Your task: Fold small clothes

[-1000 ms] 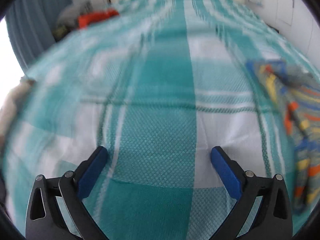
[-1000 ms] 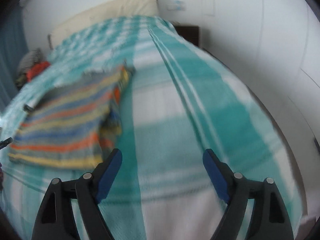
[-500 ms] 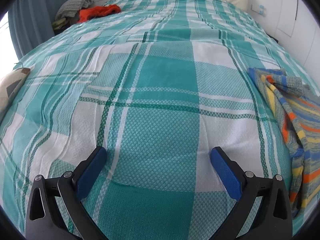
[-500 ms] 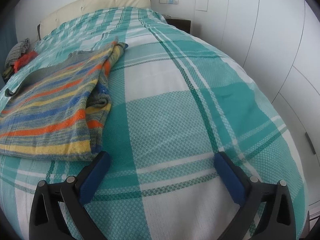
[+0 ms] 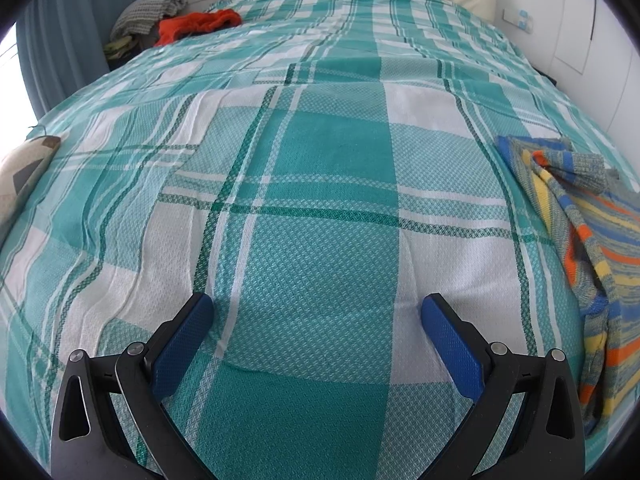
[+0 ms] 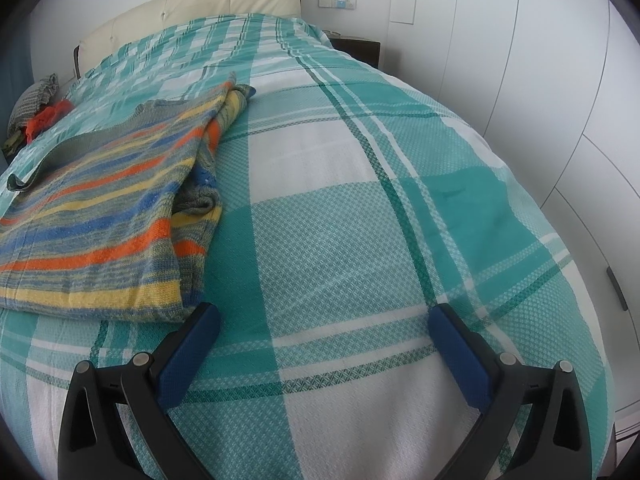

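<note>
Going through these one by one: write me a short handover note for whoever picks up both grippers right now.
Left gripper: jaws open, empty, over bare bedspread.
Right gripper: jaws open, empty, just right of the striped knit top.
Top lies between the grippers, partly folded, one side tucked under, edges uneven.
Done: first fold looks made.
Left: probably square it up and fold again. More clothes wait near the headboard.

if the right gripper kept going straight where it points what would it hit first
Most likely the bare checked bedspread. The right gripper is open and empty, angled down at it. The striped sweater lies off to its left, just beyond the left fingertip.
</note>
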The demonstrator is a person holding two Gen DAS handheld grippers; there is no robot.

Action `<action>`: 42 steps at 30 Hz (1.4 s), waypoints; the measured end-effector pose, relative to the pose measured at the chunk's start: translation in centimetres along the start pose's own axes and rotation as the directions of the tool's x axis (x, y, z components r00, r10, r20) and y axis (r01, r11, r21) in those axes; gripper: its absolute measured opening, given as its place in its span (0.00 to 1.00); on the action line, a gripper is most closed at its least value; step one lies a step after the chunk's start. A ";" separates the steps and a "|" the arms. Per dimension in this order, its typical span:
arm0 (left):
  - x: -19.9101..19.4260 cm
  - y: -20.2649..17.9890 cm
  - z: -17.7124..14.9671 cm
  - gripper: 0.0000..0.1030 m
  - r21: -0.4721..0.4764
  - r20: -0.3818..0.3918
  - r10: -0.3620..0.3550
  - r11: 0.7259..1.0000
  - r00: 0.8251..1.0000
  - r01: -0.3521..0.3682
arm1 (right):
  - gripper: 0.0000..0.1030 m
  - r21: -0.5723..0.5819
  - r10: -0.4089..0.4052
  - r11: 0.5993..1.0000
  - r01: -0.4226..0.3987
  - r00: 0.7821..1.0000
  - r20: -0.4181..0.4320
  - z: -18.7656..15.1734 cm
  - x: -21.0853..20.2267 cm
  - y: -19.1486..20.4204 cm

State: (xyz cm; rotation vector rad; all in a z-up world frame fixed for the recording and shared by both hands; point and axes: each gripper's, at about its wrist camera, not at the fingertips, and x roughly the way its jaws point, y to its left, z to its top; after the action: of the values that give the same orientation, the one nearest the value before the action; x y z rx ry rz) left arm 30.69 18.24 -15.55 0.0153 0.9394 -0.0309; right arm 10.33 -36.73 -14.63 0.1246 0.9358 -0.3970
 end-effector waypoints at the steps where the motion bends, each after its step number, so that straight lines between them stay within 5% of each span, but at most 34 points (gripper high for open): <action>1: 0.0 0.0 0.0 1.00 0.000 0.000 0.000 1.000 1.000 0.000 | 1.00 0.001 0.001 1.000 -0.001 1.000 0.000 0.0 0.0 0.0; 42: 0.0 0.0 0.0 1.00 0.000 0.001 0.000 1.000 1.000 0.000 | 1.00 0.008 0.010 1.000 -0.010 1.000 0.001 0.1 0.3 -0.2</action>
State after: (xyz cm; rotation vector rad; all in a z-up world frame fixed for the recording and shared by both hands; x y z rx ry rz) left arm 30.69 18.25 -15.53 0.0158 0.9387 -0.0308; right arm 10.49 -37.02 -14.76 0.1361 0.9324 -0.3919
